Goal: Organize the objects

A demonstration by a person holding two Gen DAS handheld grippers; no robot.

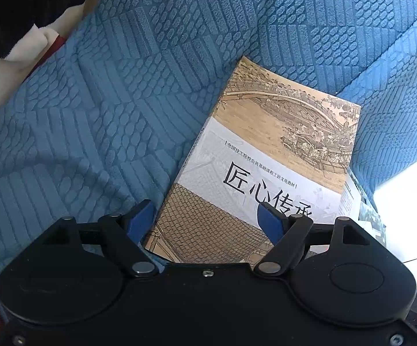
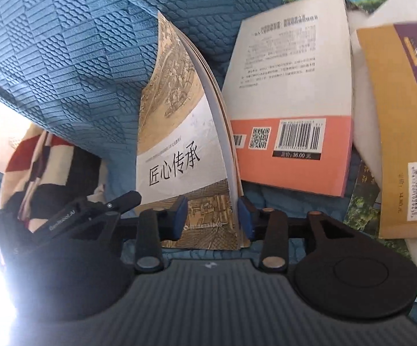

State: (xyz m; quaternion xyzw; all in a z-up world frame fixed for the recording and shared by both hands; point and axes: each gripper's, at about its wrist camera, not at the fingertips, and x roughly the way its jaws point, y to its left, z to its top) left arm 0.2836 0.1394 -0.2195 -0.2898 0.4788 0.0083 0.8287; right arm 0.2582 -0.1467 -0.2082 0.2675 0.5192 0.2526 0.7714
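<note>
Right now the book [image 2: 179, 132] with the old painting on its cover leans against the blue cushion [image 2: 64, 57], its lower edge between the blue pads of the right gripper [image 2: 211, 217], which look not quite pressed on it. Beside it lie an orange-backed book [image 2: 292, 101] and a yellow and purple book [image 2: 404, 132]. Meanwhile the left gripper [image 1: 205, 219] hangs wide open over the same cover.

The blue cover [image 1: 122, 101] is embossed, rough cloth. The book [image 1: 266, 158] at four o'clock has a smooth, faintly glossy paper jacket; the left gripper [image 1: 208, 219] is matt black plastic.
</note>
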